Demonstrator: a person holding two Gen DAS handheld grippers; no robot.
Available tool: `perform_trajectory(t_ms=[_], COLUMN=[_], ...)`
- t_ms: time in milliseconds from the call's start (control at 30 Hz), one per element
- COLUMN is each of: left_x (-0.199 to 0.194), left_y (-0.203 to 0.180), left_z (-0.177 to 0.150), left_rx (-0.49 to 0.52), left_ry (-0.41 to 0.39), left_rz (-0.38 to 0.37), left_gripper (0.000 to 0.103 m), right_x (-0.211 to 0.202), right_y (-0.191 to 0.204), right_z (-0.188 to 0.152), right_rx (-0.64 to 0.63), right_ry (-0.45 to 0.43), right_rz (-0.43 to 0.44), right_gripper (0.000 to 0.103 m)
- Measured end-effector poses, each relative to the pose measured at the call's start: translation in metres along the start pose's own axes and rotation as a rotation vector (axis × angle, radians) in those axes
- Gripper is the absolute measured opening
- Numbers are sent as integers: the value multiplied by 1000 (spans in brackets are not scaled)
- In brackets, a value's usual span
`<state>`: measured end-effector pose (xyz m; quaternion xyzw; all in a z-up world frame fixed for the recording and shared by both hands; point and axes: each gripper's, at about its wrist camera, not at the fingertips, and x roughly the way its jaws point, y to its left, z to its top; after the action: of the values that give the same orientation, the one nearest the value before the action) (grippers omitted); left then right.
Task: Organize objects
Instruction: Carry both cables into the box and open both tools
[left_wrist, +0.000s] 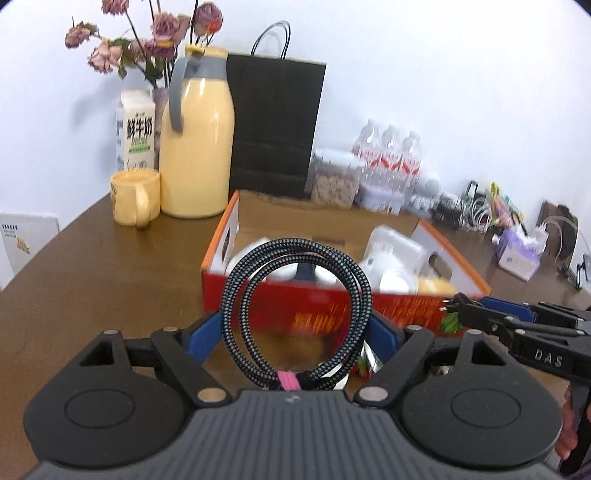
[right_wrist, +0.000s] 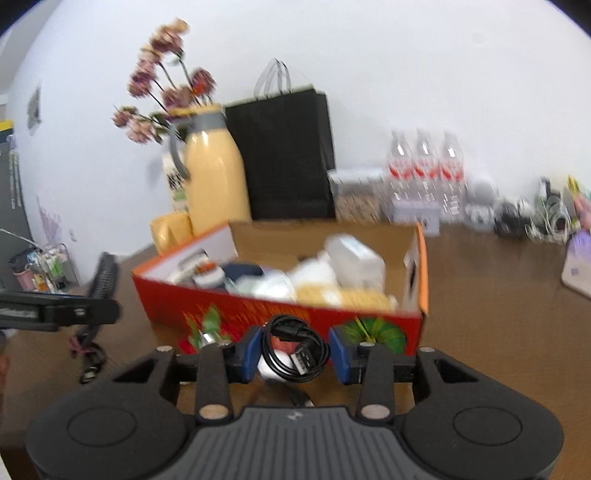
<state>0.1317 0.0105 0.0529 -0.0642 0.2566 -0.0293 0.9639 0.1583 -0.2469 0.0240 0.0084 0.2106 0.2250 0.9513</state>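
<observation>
My left gripper (left_wrist: 297, 334) is shut on a coiled braided black-and-grey cable (left_wrist: 295, 314) tied with a pink band, held upright above the table in front of a red-and-orange cardboard box (left_wrist: 332, 306). My right gripper (right_wrist: 295, 350) is shut on a coiled black USB cable (right_wrist: 295, 350) with a white piece under it, just before the same box (right_wrist: 295, 314). The box holds white packets, a yellow item and other things. The right gripper shows at the right edge of the left wrist view (left_wrist: 517, 325); the left gripper with its cable shows at the left of the right wrist view (right_wrist: 59, 310).
On the brown table (left_wrist: 92, 277) behind the box stand a yellow thermos jug (left_wrist: 199, 147), a yellow mug (left_wrist: 135, 197), a milk carton (left_wrist: 135, 133), a vase of dried roses, a black paper bag (left_wrist: 275, 125), a clear food container (left_wrist: 336, 177), water bottles (left_wrist: 391, 155) and small clutter at far right.
</observation>
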Motion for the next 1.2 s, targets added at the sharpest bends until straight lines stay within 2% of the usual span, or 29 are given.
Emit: perform_trajectory(t_ms=[267, 500, 600, 667, 800, 900, 1033, 1200], left_x=[14, 60, 87, 104, 132, 141, 144, 140], left_y=[-14, -24, -24, -23, -17, -15, -19, -20], left_z=[46, 72, 76, 75, 66, 62, 55, 52], left_rx=[-36, -36, -20, -16, -10, 0, 18, 17], left_ry=[-89, -102, -82, -64, 39, 77, 87, 59], left_rz=[-27, 6, 31, 38, 29, 35, 36, 50], left_gripper=[84, 84, 84, 84, 84, 84, 84, 88], right_x=[14, 56, 81, 96, 111, 114, 116, 115], right_y=[19, 19, 6, -2, -16, -17, -12, -6], right_z=[44, 71, 69, 59, 51, 46, 42, 37], right_rx=[-46, -78, -53, -44, -3, -2, -25, -42], right_ry=[-115, -160, -147, -102, -37, -16, 7, 33], right_rz=[27, -20, -36, -49, -63, -60, -67, -67], right_gripper=[38, 38, 38, 38, 38, 38, 38, 39])
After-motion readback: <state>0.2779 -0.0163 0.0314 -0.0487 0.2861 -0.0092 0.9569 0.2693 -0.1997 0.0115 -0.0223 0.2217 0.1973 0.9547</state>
